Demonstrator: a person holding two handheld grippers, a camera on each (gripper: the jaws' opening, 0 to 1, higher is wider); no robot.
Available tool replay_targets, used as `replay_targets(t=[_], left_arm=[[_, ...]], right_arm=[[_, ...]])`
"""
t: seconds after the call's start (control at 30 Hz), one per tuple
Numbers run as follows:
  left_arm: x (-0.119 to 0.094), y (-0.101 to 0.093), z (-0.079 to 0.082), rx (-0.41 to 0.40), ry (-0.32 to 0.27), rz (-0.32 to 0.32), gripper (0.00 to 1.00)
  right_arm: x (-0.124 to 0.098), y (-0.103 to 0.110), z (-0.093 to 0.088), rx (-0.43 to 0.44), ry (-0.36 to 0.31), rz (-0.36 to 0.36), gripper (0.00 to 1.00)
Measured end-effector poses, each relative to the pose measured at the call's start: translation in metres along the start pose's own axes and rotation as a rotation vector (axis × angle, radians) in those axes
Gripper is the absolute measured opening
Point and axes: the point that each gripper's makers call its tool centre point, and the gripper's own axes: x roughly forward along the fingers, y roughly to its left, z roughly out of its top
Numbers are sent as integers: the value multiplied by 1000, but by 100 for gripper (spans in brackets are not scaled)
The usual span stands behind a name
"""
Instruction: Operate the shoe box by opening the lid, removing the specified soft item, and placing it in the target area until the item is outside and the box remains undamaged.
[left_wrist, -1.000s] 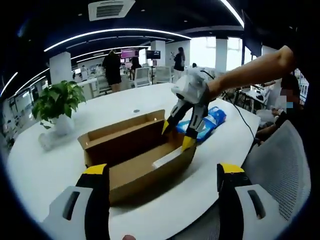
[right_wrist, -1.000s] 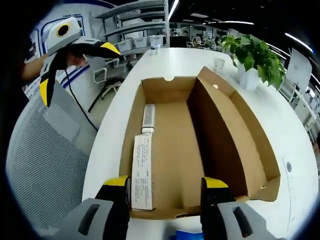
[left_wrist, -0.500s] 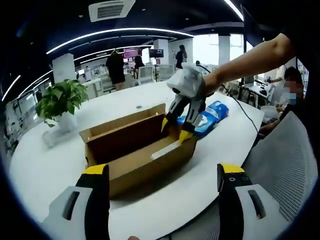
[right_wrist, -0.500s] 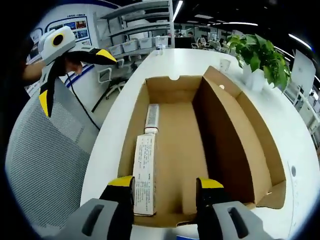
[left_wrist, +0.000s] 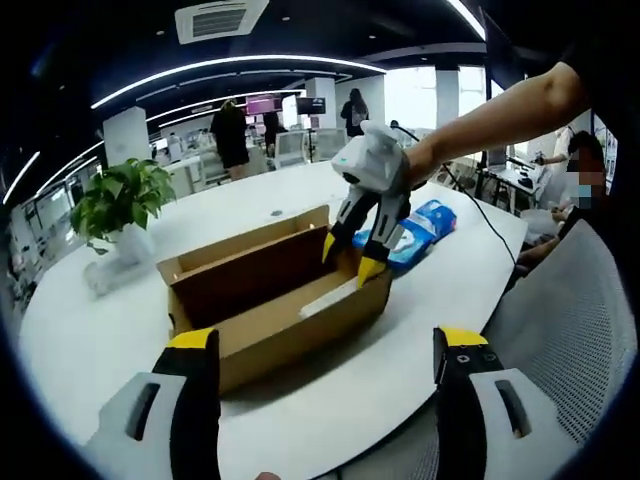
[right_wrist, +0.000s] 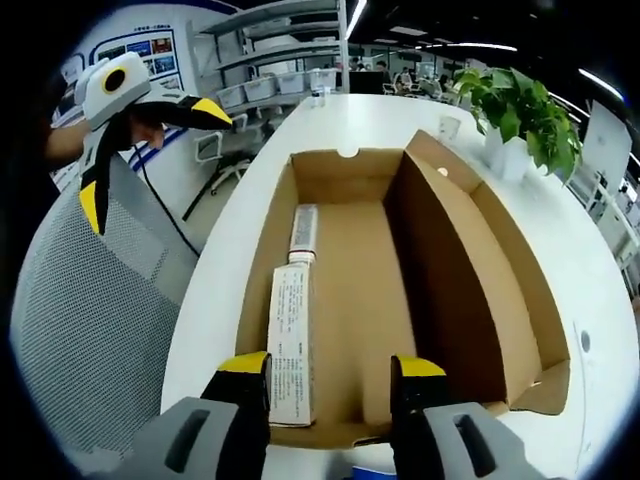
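The brown cardboard shoe box (left_wrist: 262, 300) lies open on the white table (left_wrist: 90, 340), its lid (right_wrist: 470, 270) standing up along one long side. On the box floor (right_wrist: 350, 300) lies a long white printed package (right_wrist: 292, 340), with a smaller white tube-like piece (right_wrist: 303, 228) just beyond it. My right gripper (left_wrist: 347, 258) hangs open over one end of the box, its yellow-tipped jaws (right_wrist: 330, 365) straddling the near wall above the white package. My left gripper (left_wrist: 325, 340) is open and empty, held back from the box over the table edge; it appears again (right_wrist: 150, 155) beside the chair.
A blue soft pack (left_wrist: 415, 230) lies on the table behind the box. A potted plant (left_wrist: 120, 200) stands at the far side. A grey mesh chair (right_wrist: 90, 320) sits against the table edge. People stand among desks in the background.
Both views have shifted slightly. My right gripper has stayed over the box's end, with its jaws a little closer together. Nothing in the box has moved.
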Motion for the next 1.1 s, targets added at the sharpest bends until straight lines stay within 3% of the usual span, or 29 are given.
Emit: replay_targets(t=[0.2, 0.57, 0.83, 1.1], left_arm=[[0, 1, -1, 5, 2, 5, 90], [0, 3, -1, -6, -6, 15, 90], [0, 3, -1, -10, -8, 18, 89], [-1, 5, 1, -12, -17, 26, 89]], right_arm=[[4, 0, 2, 11, -5, 11, 44], [-6, -13, -2, -16, 20, -37, 43], [2, -1, 11, 8, -25, 3, 41], [15, 3, 12, 1, -6, 9, 38]])
